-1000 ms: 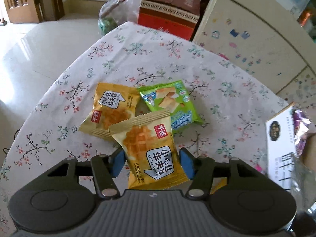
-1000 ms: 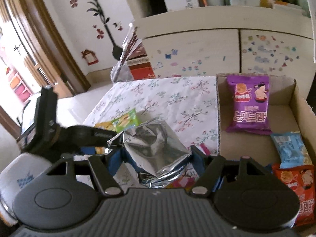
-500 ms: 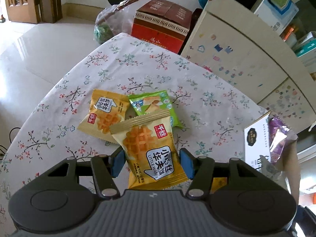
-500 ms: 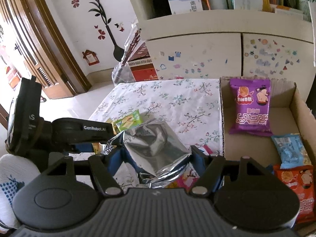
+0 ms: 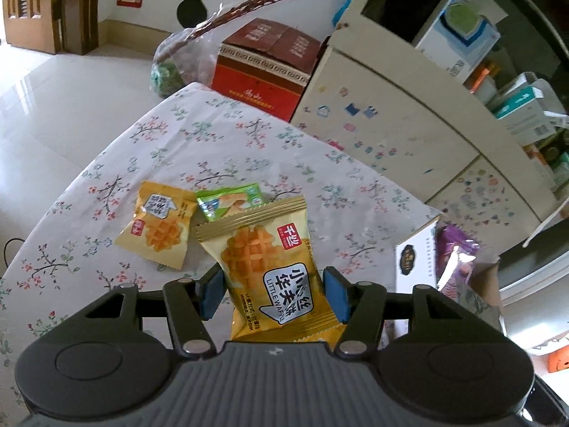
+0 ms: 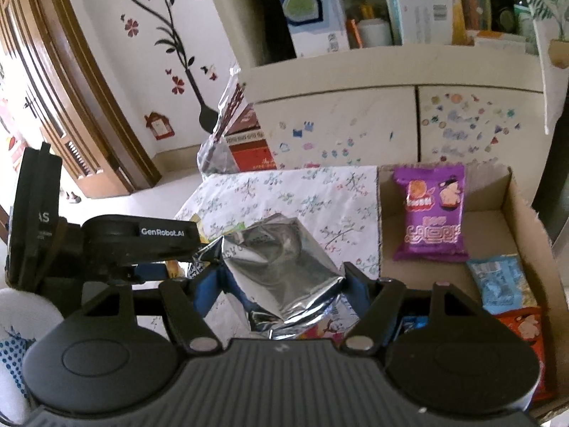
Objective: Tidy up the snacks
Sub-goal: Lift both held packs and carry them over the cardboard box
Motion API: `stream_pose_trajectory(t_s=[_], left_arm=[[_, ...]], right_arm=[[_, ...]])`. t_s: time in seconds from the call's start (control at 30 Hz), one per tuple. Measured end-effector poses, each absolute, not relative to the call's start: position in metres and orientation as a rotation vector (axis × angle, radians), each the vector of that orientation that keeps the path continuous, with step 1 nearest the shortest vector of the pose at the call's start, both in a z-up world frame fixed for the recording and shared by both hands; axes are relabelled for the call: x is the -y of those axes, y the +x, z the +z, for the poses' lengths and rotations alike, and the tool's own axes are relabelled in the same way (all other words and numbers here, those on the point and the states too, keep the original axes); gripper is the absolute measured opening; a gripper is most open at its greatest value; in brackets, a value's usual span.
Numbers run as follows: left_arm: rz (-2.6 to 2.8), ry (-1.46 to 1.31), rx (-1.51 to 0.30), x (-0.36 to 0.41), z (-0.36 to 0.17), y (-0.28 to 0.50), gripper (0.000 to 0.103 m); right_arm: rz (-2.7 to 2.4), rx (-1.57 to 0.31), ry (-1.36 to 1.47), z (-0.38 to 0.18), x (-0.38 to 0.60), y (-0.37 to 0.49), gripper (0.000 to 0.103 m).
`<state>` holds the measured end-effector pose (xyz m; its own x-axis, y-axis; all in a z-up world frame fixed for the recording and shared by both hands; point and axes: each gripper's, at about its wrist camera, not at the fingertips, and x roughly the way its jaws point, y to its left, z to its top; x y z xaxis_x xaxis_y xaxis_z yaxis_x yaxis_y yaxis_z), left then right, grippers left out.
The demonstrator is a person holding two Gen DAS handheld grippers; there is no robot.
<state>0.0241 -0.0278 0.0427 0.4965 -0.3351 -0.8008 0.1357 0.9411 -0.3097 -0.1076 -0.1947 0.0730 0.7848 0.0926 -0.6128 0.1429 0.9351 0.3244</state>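
The left gripper (image 5: 272, 293) is clamped on a yellow waffle packet (image 5: 270, 267), held above the flowered tablecloth (image 5: 227, 149). Beyond that packet, on the cloth, lie a second waffle packet (image 5: 158, 229) and a green snack packet (image 5: 227, 201). The right gripper (image 6: 281, 290) is clamped on a crumpled silver bag (image 6: 281, 267), just left of the cardboard box (image 6: 522, 213). Inside the box rest an orange packet (image 6: 526, 331), a blue packet (image 6: 499, 281) and, farthest back, a purple packet (image 6: 432, 213).
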Motion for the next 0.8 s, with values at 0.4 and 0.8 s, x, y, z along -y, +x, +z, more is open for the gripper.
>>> stream_pose_trajectory(t_s=[0.4, 0.8], left_arm=[[-0.445, -0.21, -0.929, 0.068, 0.065, 0.011, 0.064], [-0.705, -0.156, -0.881, 0.136, 0.068, -0.02, 0.064]], right_arm=[[-0.105, -0.571, 0.438, 0.096, 0.24, -0.122, 0.072], [-0.276, -0.485, 0.535, 0.105, 0.302, -0.153, 0.072]])
